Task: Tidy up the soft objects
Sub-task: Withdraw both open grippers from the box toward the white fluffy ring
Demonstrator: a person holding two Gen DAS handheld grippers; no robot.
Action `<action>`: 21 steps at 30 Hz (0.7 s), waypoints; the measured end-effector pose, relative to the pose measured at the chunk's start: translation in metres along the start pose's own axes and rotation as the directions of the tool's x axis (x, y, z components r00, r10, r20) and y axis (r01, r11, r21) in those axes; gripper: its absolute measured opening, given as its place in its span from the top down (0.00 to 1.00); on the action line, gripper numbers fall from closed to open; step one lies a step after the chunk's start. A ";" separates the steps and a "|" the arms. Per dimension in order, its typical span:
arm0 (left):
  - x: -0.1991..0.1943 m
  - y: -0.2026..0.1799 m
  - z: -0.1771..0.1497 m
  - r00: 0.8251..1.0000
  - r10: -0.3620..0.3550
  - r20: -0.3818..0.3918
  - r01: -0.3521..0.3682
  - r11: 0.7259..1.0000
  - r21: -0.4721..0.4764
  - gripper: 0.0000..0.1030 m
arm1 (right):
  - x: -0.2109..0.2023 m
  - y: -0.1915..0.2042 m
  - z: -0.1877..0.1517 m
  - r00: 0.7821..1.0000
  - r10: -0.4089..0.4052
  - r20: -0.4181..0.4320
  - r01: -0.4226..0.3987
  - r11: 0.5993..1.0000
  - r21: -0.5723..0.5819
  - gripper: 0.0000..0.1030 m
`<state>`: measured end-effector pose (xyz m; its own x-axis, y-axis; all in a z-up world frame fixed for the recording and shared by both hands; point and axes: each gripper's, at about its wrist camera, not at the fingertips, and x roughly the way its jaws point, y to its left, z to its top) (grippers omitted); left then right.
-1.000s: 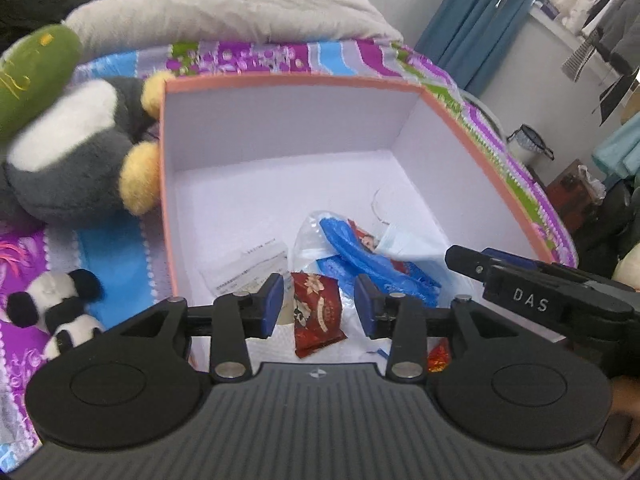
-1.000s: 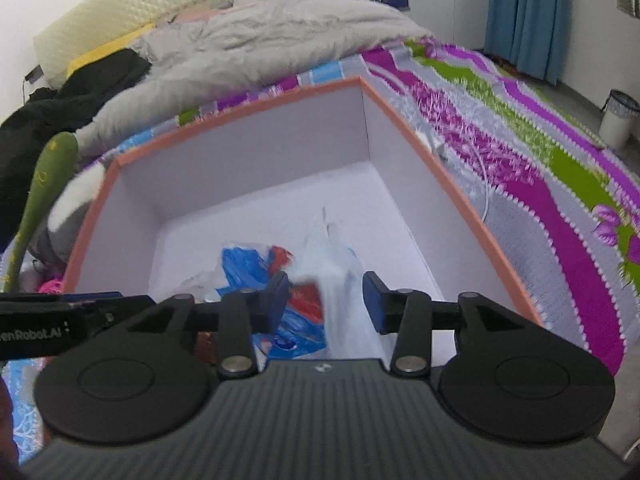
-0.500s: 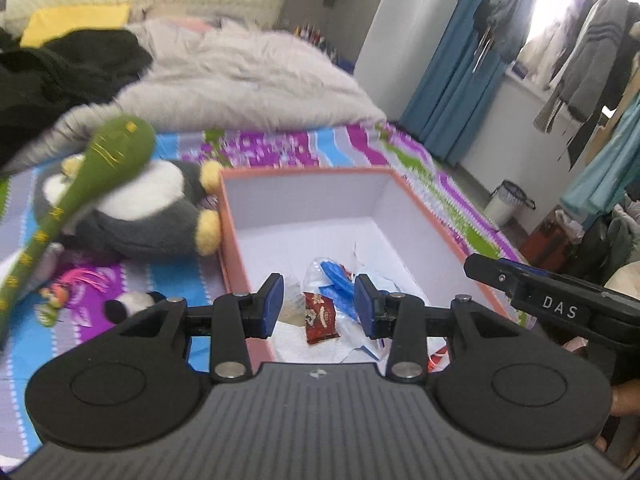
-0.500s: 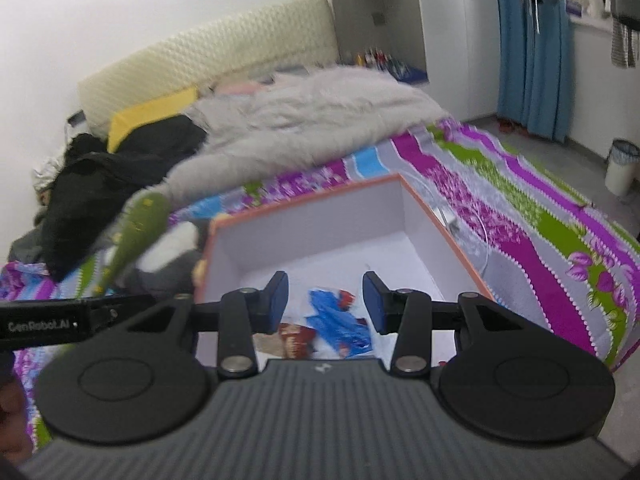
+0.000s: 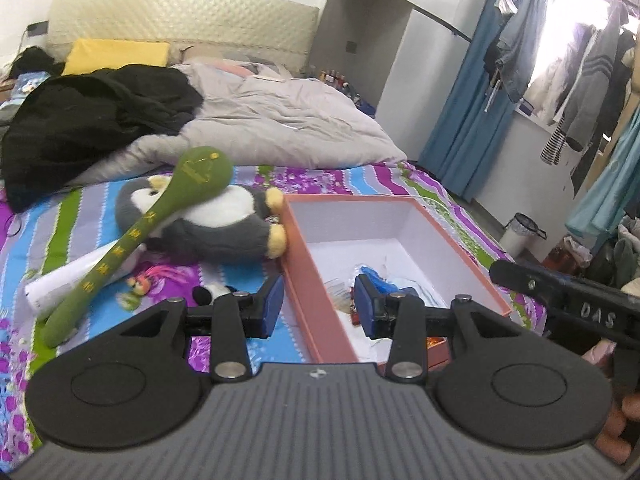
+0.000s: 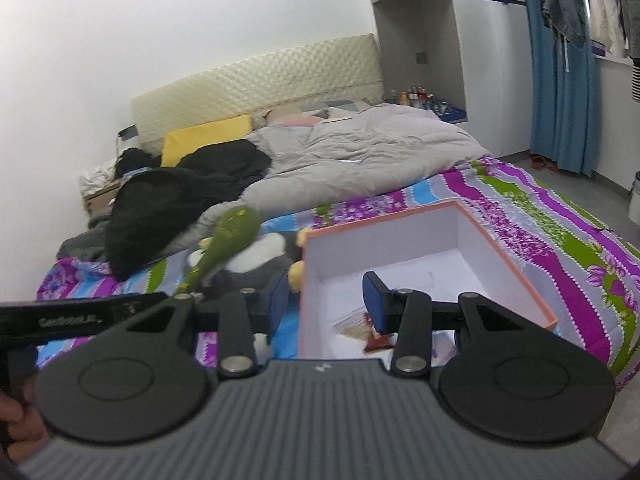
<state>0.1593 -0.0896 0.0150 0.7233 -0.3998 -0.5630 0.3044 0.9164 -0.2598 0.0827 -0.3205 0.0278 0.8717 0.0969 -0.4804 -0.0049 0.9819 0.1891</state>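
Observation:
An open orange box with a white inside [image 5: 436,236] [image 6: 460,232] sits on the striped bed and holds snack wrappers and plastic bags [image 5: 384,280]. A grey and white penguin plush [image 5: 224,224] [image 6: 256,260] lies left of it, against its wall. A green plush mallet [image 5: 132,236] [image 6: 228,244] leans across the penguin. A small panda plush [image 5: 208,292] lies in front of it. My left gripper [image 5: 319,304] is open and empty, above the box's near left wall. My right gripper [image 6: 326,300] is open and empty, also above that wall.
A white roll [image 5: 72,276] and a small colourful toy [image 5: 140,282] lie left on the bedspread. A grey duvet [image 5: 280,120], black clothes [image 5: 92,120] and a yellow pillow [image 5: 116,56] fill the far bed. A bin [image 5: 520,232] stands on the floor right.
Both grippers have pulled back and up from inside the box, so the whole bed and the plush toys now show. Both stay open and empty.

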 end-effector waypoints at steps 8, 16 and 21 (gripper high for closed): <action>-0.025 0.017 -0.026 0.999 0.032 0.002 -0.032 0.999 -0.020 0.57 | -0.005 0.034 -0.036 0.996 0.059 -0.062 -0.062 0.997 -0.051 0.57; -0.038 0.038 -0.059 0.997 0.073 -0.012 -0.074 0.995 -0.074 0.57 | -0.015 0.058 -0.063 0.986 0.130 -0.107 -0.138 0.988 -0.068 0.57; -0.044 0.050 -0.078 0.995 0.100 -0.020 -0.101 0.990 -0.102 0.57 | -0.018 0.072 -0.083 0.979 0.152 -0.139 -0.164 0.983 -0.078 0.57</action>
<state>0.0941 -0.0274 -0.0345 0.7372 -0.3069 -0.6020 0.1648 0.9457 -0.2803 0.0255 -0.2377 -0.0212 0.7840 0.2666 -0.5605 -0.1860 0.9625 0.1976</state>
